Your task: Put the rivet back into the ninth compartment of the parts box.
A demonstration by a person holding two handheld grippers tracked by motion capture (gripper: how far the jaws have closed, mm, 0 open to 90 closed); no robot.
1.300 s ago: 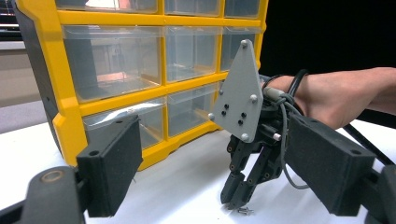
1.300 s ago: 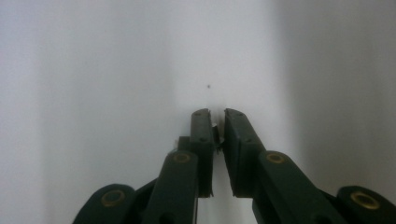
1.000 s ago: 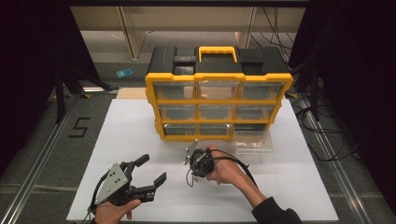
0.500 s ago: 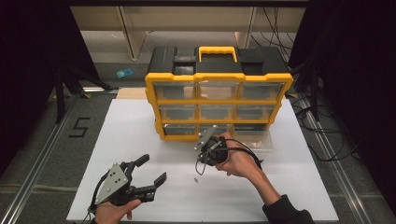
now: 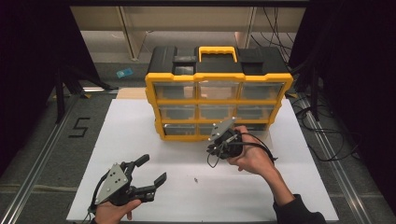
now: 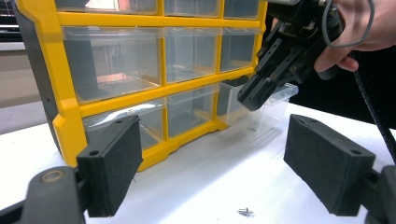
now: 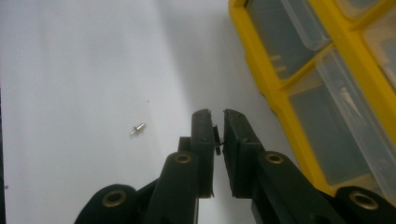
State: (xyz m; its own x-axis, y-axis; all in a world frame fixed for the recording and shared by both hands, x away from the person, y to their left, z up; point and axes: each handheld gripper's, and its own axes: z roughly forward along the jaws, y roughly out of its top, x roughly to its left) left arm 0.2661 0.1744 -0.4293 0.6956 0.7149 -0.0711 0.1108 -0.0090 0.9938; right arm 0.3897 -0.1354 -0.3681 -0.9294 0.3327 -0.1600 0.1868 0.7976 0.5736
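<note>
Your right gripper (image 5: 219, 145) hovers at the pulled-out clear drawer (image 6: 261, 116) of the yellow organizer (image 5: 218, 93), jaws nearly closed on something tiny (a small screw, probably). Your left gripper (image 5: 149, 175) rests wide open, empty. Another shiny screw (image 5: 195, 179) lies on the white surface (image 5: 140, 135).

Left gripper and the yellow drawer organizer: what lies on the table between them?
In the left gripper view, bare white tabletop and one small metal screw separate the left gripper from the organizer.
</note>
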